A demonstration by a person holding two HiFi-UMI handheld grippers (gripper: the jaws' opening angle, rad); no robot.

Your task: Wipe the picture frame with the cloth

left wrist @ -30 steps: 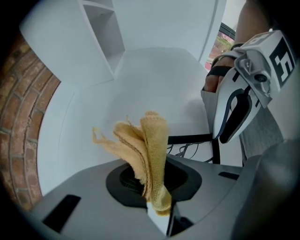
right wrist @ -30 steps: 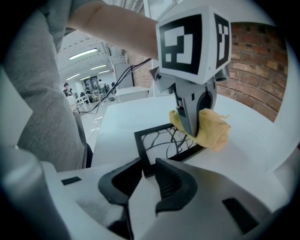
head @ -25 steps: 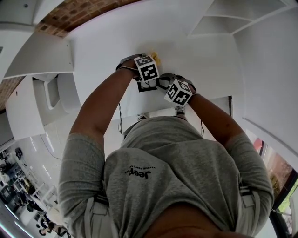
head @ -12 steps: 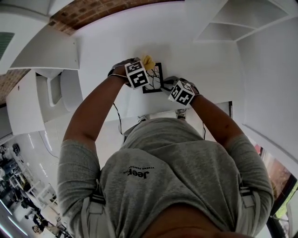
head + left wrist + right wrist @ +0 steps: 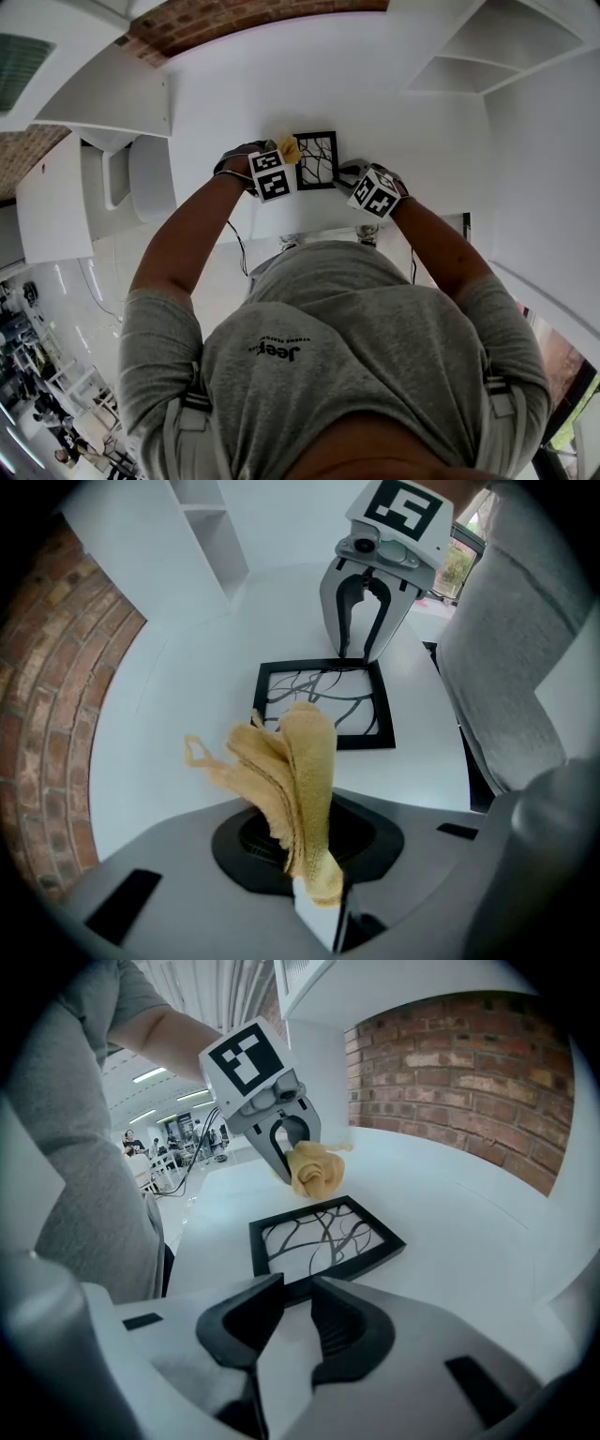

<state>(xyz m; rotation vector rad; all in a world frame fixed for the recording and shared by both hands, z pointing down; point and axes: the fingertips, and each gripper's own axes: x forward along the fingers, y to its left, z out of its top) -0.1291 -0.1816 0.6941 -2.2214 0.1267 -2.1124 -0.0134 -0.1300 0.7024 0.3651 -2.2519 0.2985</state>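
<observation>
Tabletop [image 5: 422, 159], white and bare, takes up most of the head view, with a brick wall [image 5: 234, 23] along its far edge and white shelves [image 5: 506, 47] at the right. Below it, the person's grey T-shirt [image 5: 356, 356] fills the lower half of that view, and both arms reach forward.

A second ago the two grippers crowded together over the picture frame [image 5: 316, 160] and hid nearly all of it. Half a second ago its left part was still covered. Now they have drawn apart, and the whole black frame shows between them, lying flat on the tabletop.

There is one frame, one cloth, two grippers and two marker cubes.

The right gripper [image 5: 292, 1286] has its jaws parted by a narrow gap and grips nothing. Its tips sit at the frame's near rail, though I cannot tell whether they touch it.

The left gripper [image 5: 314, 907] is clamped on the yellow cloth [image 5: 291, 780], which stands up bunched from its jaws. In the head view the cloth has slid off the frame's upper left corner and now sits just beside its left edge.
</observation>
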